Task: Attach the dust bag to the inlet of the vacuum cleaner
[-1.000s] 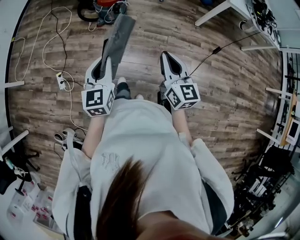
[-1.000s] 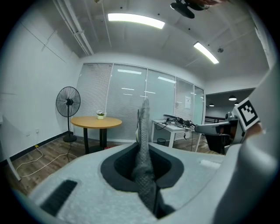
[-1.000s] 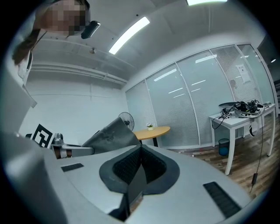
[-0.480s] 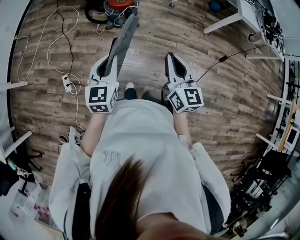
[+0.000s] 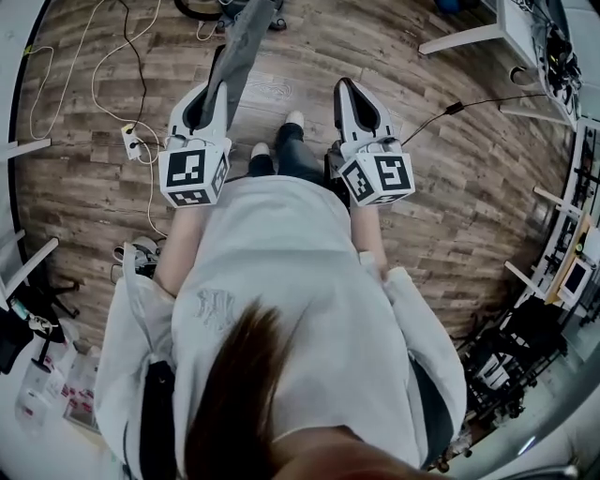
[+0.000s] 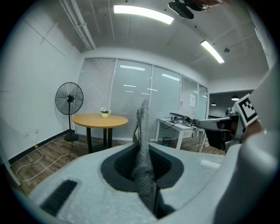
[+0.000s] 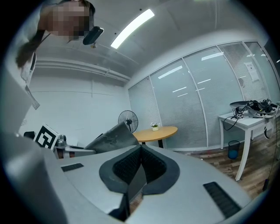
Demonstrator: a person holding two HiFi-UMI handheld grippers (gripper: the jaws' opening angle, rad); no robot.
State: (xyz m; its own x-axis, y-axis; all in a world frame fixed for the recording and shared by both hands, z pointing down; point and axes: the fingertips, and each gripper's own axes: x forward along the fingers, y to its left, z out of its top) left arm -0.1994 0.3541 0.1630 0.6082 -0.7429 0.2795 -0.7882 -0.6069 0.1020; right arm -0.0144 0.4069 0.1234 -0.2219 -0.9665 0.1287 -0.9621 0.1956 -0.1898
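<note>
Grey dust bag [image 5: 239,42] clamped in jaws of left gripper [image 5: 216,92]; right gripper [image 7: 140,149] jaws closed, empty.

Wood-plank floor [image 5: 469,187], round table [image 6: 100,119], standing fan [image 6: 69,99], glass wall [image 6: 131,105].

An office-like lab room is shown. Wood-plank flooring [image 5: 450,187] runs throughout. In the head view, a power strip [image 5: 128,141] with loose cords lies at 10 o'clock, and a white desk [image 5: 469,37] loaded with cables stands at 1 o'clock. In the left gripper view, glazed partitions with blinds [image 6: 131,100], ceiling strip lights [image 6: 142,13], a round wooden table [image 6: 99,120] and a pedestal fan [image 6: 69,99] are seen.
</note>
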